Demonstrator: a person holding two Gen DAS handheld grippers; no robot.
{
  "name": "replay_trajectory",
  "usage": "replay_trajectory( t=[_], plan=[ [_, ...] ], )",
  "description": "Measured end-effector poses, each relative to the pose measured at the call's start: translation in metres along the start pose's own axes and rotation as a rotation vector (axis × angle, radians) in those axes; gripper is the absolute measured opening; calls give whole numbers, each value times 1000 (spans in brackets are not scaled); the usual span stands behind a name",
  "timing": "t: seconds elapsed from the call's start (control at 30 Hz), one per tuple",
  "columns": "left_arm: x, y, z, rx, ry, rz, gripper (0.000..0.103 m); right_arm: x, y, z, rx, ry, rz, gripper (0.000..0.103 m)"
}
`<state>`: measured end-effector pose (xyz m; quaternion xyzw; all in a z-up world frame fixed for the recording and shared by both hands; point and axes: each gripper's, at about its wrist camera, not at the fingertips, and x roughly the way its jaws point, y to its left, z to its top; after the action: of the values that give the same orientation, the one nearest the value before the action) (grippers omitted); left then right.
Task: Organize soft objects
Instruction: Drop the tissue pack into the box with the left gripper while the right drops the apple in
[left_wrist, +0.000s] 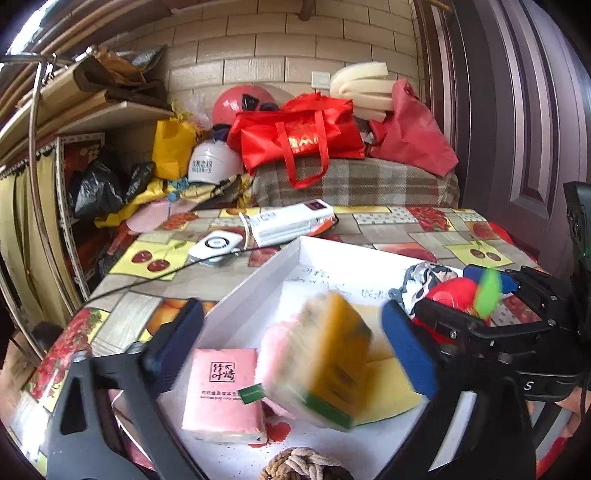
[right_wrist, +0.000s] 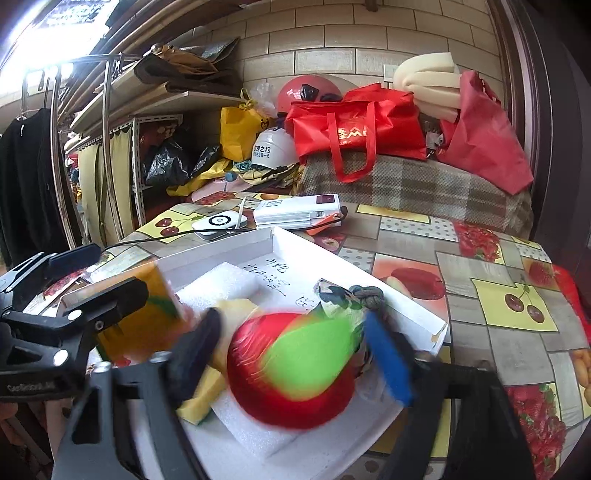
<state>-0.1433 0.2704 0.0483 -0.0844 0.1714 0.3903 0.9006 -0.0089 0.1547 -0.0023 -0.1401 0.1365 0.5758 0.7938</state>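
In the left wrist view my left gripper (left_wrist: 291, 347) stands open over a white box (left_wrist: 258, 273). A blurred orange and green tissue pack (left_wrist: 325, 362) sits tilted between the fingers, with a gap to each pad. A pink tissue pack (left_wrist: 221, 391) and a yellow sponge (left_wrist: 388, 387) lie in the box. In the right wrist view my right gripper (right_wrist: 291, 354) is open around a blurred red soft ball with a green patch (right_wrist: 295, 369), the pads just off it. White foam (right_wrist: 221, 284) and a patterned cloth (right_wrist: 351, 295) also lie in the box (right_wrist: 406, 306).
A white power bank (left_wrist: 291, 221) and a small white device (left_wrist: 218, 245) with a black cable lie behind the box on the fruit-print tablecloth (right_wrist: 498, 295). A knotted rope ball (left_wrist: 303, 465) sits at the near edge. Red bags (right_wrist: 358, 122) pile on a plaid cover behind.
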Motion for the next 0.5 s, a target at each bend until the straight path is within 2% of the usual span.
replay_trajectory(
  t=[0.13, 0.5],
  plan=[
    [-8, -6, 0, 33, -45, 14, 103, -4, -2, -1, 7, -23, 3, 87],
    [-11, -2, -1, 9, -49, 24, 103, -12, 1, -2, 6, -68, -22, 88]
  ],
)
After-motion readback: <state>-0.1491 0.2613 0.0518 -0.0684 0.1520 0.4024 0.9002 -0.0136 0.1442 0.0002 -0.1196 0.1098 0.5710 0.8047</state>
